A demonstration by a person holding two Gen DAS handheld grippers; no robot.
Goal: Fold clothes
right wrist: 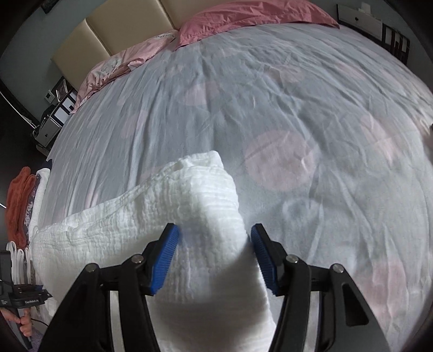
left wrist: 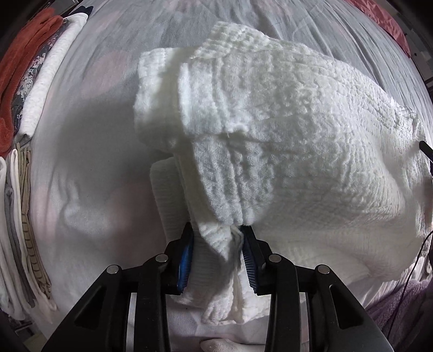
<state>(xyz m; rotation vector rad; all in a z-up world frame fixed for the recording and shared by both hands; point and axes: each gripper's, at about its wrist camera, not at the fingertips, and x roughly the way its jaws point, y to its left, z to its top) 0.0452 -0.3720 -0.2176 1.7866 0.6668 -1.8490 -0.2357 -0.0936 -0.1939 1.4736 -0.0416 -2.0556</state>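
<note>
A white textured knit garment [left wrist: 284, 130] lies bunched and partly folded on the bed. My left gripper [left wrist: 217, 232] is shut on a gathered edge of it, with fabric pinched between the blue pads [left wrist: 185, 262]. In the right wrist view the same white garment [right wrist: 167, 205] lies between the fingers of my right gripper [right wrist: 215, 235]. The right jaws stand wide apart on either side of a thick fold, so the gripper is open. The right blue pad [right wrist: 263, 260] touches the fabric's edge.
The bed sheet [right wrist: 297, 108] is pale with faint pink circles. Pink pillows [right wrist: 243, 16] lie at the headboard. A row of folded clothes [left wrist: 24, 108], rust, patterned and white, lines the left bed edge. A purple cloth [left wrist: 400, 306] lies at lower right.
</note>
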